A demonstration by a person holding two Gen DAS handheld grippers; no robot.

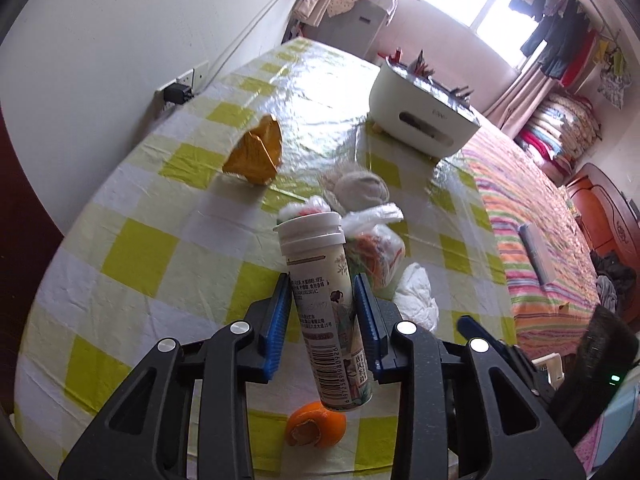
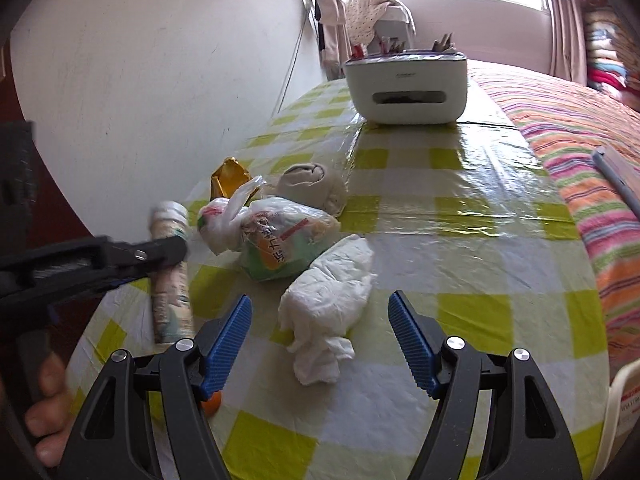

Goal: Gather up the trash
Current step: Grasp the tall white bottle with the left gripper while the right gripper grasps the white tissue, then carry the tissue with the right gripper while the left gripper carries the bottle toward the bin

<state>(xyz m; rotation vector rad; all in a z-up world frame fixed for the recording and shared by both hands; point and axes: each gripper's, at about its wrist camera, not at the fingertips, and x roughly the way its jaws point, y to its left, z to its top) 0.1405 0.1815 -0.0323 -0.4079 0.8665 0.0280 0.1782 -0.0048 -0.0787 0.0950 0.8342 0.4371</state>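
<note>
My left gripper (image 1: 323, 312) is shut on a white printed drink bottle (image 1: 324, 308) and holds it upright above the checked table; it also shows in the right wrist view (image 2: 170, 276). My right gripper (image 2: 320, 332) is open and empty, its jaws either side of a crumpled white tissue (image 2: 328, 300), which also shows in the left wrist view (image 1: 416, 296). A tied plastic bag of rubbish (image 2: 280, 236) lies behind the tissue. A gold wrapper (image 1: 256, 152), a grey-beige wad (image 1: 360, 192) and an orange peel (image 1: 316, 424) lie on the table.
A white box with a front slot (image 2: 406, 92) stands at the far end of the yellow checked tablecloth (image 2: 460, 240). A wall with a socket (image 1: 180, 90) runs along the left. A bed with striped cover (image 2: 592, 152) lies to the right.
</note>
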